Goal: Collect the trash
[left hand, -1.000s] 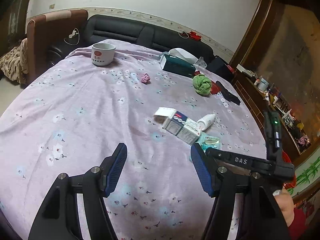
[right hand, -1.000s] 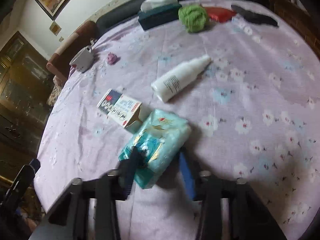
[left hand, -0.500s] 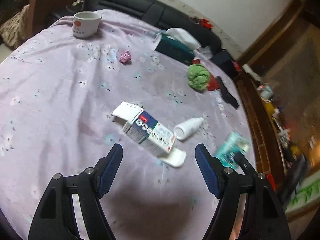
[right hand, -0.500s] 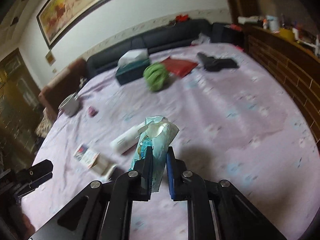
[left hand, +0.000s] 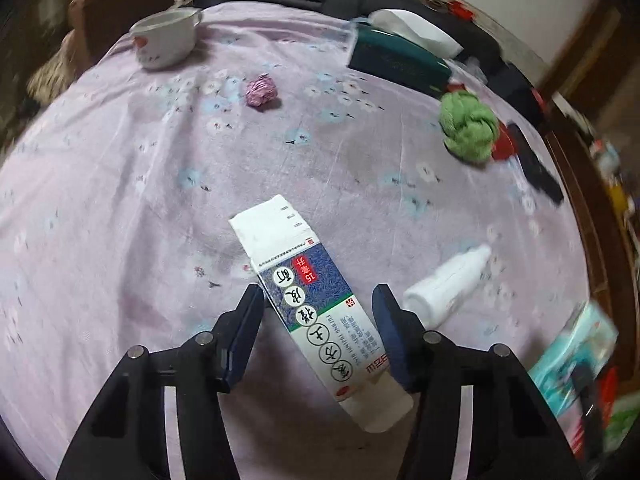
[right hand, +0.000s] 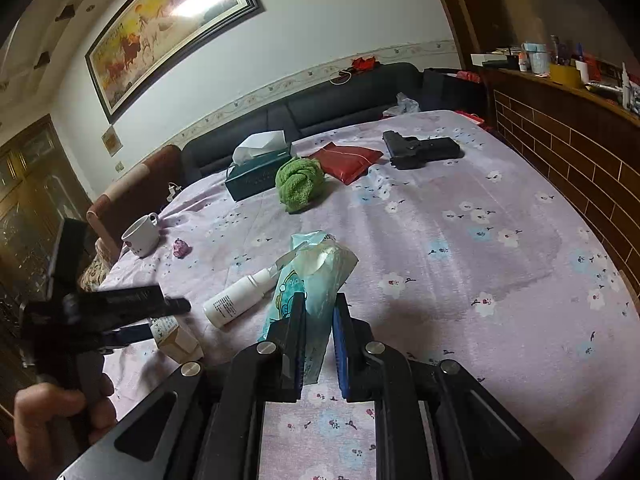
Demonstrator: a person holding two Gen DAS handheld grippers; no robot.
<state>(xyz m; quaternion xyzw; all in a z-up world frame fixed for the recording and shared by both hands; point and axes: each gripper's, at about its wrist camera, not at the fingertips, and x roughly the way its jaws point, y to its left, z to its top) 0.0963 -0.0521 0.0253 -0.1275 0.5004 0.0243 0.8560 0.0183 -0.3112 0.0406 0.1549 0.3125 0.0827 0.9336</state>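
Note:
My left gripper (left hand: 318, 312) is open, its jaws on either side of a long white and blue medicine box (left hand: 316, 308) that lies on the purple flowered tablecloth (left hand: 120, 200). My right gripper (right hand: 319, 312) is shut on a teal tissue packet (right hand: 316, 268) and holds it above the table; the packet also shows in the left wrist view (left hand: 572, 356). A white spray bottle (left hand: 446, 286) lies right of the box and also shows in the right wrist view (right hand: 240, 296). A crumpled pink wrapper (left hand: 261, 90) lies farther back.
A white mug (left hand: 164, 40) stands at the far left. A dark green tissue box (left hand: 396, 58), a green cloth ball (left hand: 468, 126), a red pouch (right hand: 346, 160) and a black toy pistol (right hand: 420, 148) lie at the far side. A wooden counter (right hand: 560, 120) borders the right.
My left gripper has moved forward and down until its jaws straddle the medicine box. My right gripper has closed on the tissue packet and lifted it off the table.

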